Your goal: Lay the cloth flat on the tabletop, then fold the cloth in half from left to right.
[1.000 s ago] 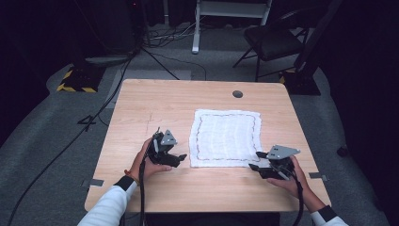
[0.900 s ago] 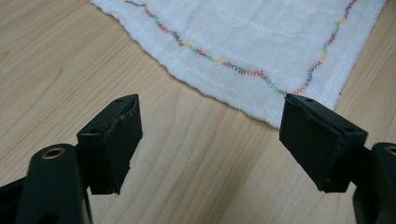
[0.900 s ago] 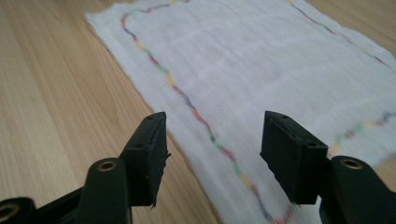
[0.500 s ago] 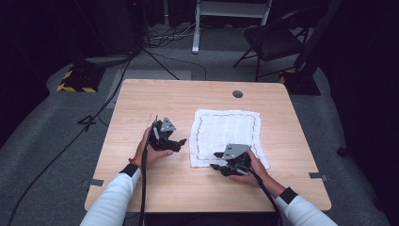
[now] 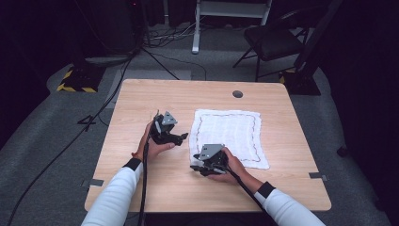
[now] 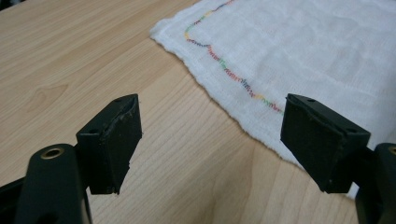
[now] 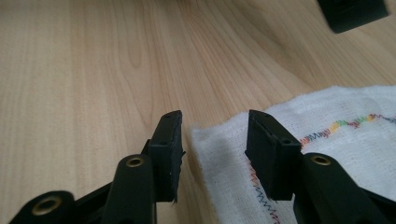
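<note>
- A white cloth [image 5: 229, 137] with a wavy coloured stitch line lies flat on the wooden counter [image 5: 141, 99]. It sits nearer the right edge than the left.
- The right gripper [image 5: 196, 166] is at the cloth's near left corner. In the right gripper view its jaws have just been closing, and the corner [image 7: 205, 135] lies between them. A gap shows on both sides, so the pads are not pressing yet. It holds nothing.
- The left gripper [image 5: 182, 137] waits just beside the cloth's left edge, farther from the near edge of the counter. Its jaws stand wide apart with bare wood between them, as the left gripper view [image 6: 205, 140] shows. It holds nothing too.
- I think the job now is to pinch that corner.
- To do it well, keep the right gripper low so the bottom jaw slides under the thin cloth, not over it.
- Squeeze only when the corner sits well inside the pads.
- The left gripper should grab its own spot on the left edge before any lifting, so the cloth comes up even and does not bunch.
</note>
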`<act>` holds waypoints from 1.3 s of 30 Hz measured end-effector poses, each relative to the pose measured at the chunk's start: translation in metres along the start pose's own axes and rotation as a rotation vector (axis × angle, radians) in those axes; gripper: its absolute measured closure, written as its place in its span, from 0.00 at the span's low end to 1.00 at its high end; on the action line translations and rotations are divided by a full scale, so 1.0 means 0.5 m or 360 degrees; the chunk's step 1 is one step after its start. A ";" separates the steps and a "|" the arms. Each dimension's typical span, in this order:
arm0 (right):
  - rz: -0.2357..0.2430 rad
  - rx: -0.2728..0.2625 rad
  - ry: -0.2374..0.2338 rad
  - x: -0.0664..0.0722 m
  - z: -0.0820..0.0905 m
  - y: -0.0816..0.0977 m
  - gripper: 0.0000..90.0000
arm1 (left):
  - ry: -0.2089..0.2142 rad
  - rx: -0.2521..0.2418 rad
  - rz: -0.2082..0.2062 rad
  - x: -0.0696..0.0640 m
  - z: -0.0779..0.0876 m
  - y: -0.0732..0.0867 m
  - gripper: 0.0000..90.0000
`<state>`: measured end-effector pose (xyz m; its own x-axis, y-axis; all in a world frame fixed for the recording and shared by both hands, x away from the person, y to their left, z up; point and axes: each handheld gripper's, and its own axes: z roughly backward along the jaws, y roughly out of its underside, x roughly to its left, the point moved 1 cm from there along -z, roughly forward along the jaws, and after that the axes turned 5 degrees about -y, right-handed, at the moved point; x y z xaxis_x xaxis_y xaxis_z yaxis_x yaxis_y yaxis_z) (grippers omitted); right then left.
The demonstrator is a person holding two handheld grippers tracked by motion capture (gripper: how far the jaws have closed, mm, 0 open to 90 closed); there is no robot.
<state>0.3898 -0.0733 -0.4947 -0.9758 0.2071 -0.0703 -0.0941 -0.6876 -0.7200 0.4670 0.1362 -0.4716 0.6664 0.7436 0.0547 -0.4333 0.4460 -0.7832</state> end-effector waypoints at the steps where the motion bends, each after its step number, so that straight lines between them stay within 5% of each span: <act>1: -0.0012 0.0013 0.0003 -0.003 -0.005 0.000 0.63 | -0.0020 -0.0021 0.0008 0.001 -0.002 -0.003 0.23; 7: -0.0078 0.0035 0.0013 -0.012 -0.022 -0.002 0.68 | -0.0036 -0.0022 -0.0002 0.005 -0.031 -0.034 0.24; 10: -0.0087 0.0043 0.0028 -0.015 -0.022 -0.001 0.81 | -0.0051 -0.0011 0.0007 0.009 -0.058 -0.055 0.24; 16: -0.0100 0.0054 0.0069 -0.018 -0.020 0.001 0.94 | -0.0060 0.0033 0.0084 0.015 -0.126 -0.088 0.24; 22: -0.0094 0.0046 0.0042 -0.011 -0.013 0.006 0.96 | -0.0111 0.0138 0.0076 0.016 -0.192 -0.101 0.23; 32: -0.0040 0.0065 0.0002 0.017 -0.005 0.007 0.96 | -0.0227 0.0242 0.0112 0.024 -0.242 -0.112 0.22; 39: -0.0010 0.0075 -0.0005 0.027 -0.001 0.005 0.96 | -0.0143 0.0238 0.0182 0.033 -0.248 -0.104 0.24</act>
<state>0.3766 -0.0719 -0.4980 -0.9758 0.2091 -0.0638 -0.1090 -0.7183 -0.6872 0.5758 0.0638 -0.5068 0.5538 0.8321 0.0310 -0.5928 0.4202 -0.6870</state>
